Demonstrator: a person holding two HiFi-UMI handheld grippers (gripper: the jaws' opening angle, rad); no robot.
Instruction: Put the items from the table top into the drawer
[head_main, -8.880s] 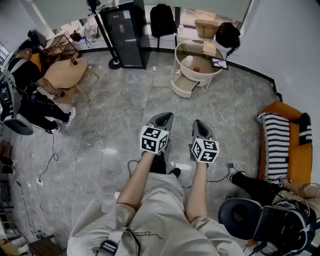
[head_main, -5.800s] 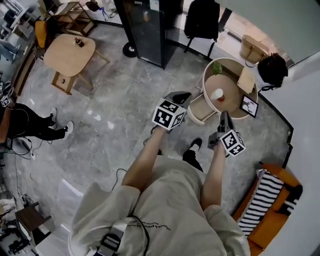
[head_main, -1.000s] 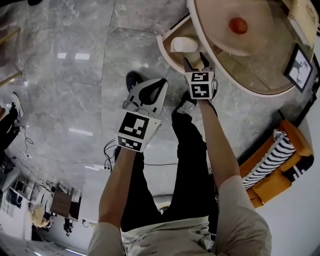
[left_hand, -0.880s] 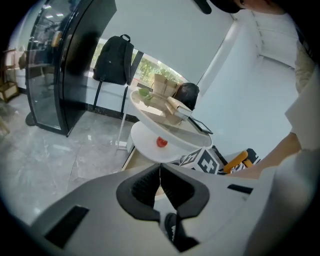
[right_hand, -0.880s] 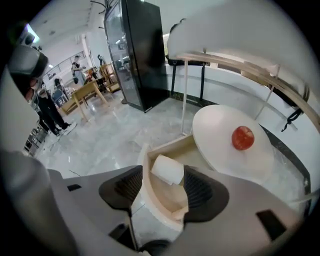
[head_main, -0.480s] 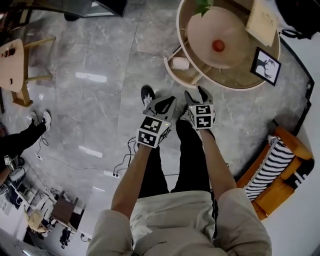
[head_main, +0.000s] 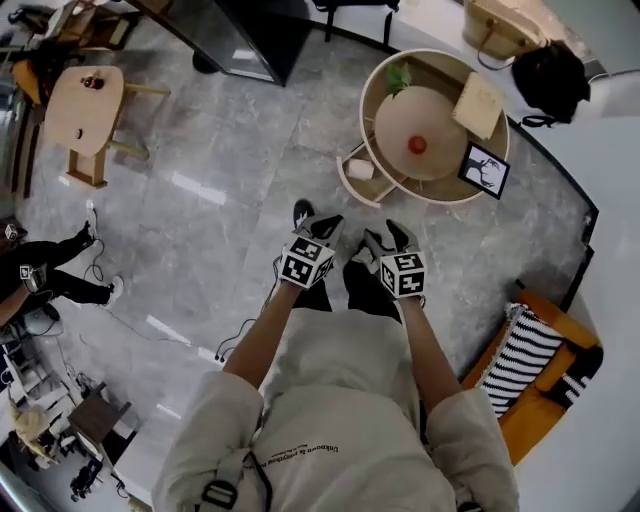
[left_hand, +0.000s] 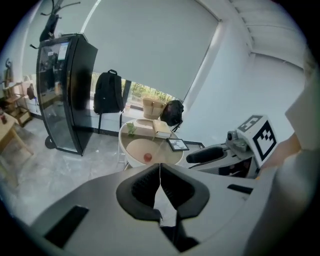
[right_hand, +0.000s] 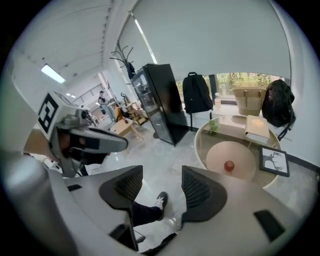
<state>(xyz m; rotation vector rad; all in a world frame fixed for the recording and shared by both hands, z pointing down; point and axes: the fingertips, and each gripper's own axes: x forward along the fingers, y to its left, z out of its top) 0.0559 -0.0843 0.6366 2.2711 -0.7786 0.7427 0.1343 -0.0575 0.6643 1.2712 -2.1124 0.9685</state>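
Fingers of the left gripper (left_hand: 160, 171) are pressed together with nothing between them. The fingers of the right gripper (right_hand: 161, 176) stand apart and empty; only grey floor and a dark shoe (right_hand: 161, 200) show in the gap. A small red round object (head_main: 417, 145) lies on the round beige surface (head_main: 440, 118) in the upper middle of the head view, well apart from both grippers at the frame's centre. An open pale drawer (head_main: 345, 186) sticks out at the surface's lower left side, with a white item (head_main: 361, 169) inside.
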